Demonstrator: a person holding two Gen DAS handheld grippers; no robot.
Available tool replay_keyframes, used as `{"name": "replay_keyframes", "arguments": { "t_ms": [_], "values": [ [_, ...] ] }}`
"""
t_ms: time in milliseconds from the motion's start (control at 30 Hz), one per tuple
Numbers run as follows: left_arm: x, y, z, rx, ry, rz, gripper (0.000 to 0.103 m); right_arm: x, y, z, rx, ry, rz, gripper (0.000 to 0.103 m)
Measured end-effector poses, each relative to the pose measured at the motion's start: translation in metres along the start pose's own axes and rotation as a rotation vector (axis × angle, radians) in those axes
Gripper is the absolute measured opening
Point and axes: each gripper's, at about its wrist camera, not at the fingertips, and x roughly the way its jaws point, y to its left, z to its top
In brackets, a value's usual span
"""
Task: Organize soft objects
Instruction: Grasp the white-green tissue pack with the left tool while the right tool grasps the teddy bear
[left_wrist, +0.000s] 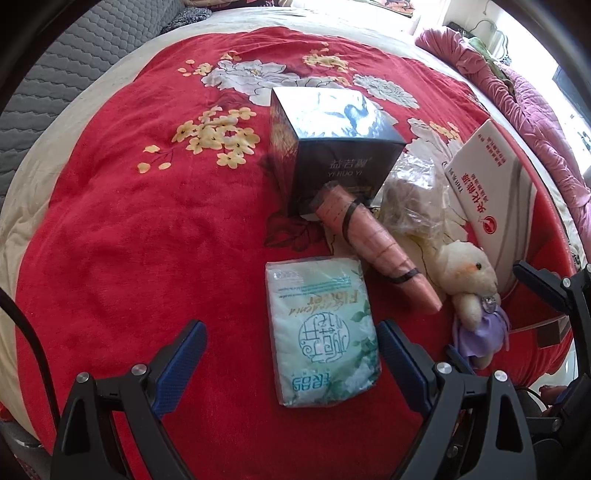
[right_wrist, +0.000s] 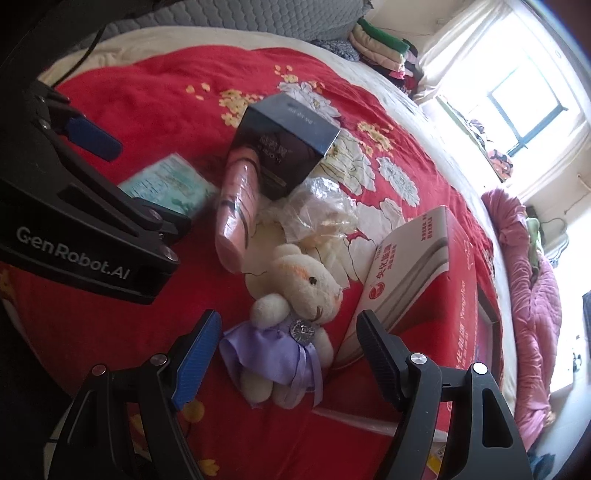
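Your left gripper (left_wrist: 291, 343) is wide apart around the flat, crinkly tissue pack (left_wrist: 322, 330). Your right gripper (right_wrist: 286, 347) is wide apart around the fluffy bunny (right_wrist: 291, 314).

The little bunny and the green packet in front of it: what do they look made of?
The bunny looks like cream plush: fuzzy, matte pile, with a shiny purple, satin-like dress. The green packet seems to be a glossy plastic film wrap, judging by its glare and wrinkles; its puffy shape suggests something soft inside, perhaps tissues.
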Motion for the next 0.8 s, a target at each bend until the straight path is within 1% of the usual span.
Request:
{"name": "replay_keyframes", "arguments": {
  "t_ms": [367,567,633,700,733,800],
  "values": [
    [0.013,0.003,0.001,0.000,0.019,-0.013,0.093,0.025,0.001,0.001,-0.041,0.027,-0.058,0.076],
    [0.020,0.002,0.003,0.010,0.022,-0.004,0.095,0.033,-0.002,0.007,-0.044,0.031,-0.078,0.077],
    [0.023,0.001,0.004,0.019,0.022,0.002,0.096,0.037,-0.003,0.010,-0.045,0.035,-0.087,0.073],
    [0.024,0.000,0.004,0.027,0.019,0.008,0.096,0.038,-0.004,0.011,-0.050,0.033,-0.104,0.062],
    [0.025,0.000,0.004,0.029,0.018,0.012,0.096,0.038,-0.005,0.012,-0.051,0.033,-0.106,0.059],
    [0.025,-0.001,0.004,0.032,0.016,0.016,0.096,0.036,-0.007,0.013,-0.045,0.025,-0.100,0.047]
  ]
}}
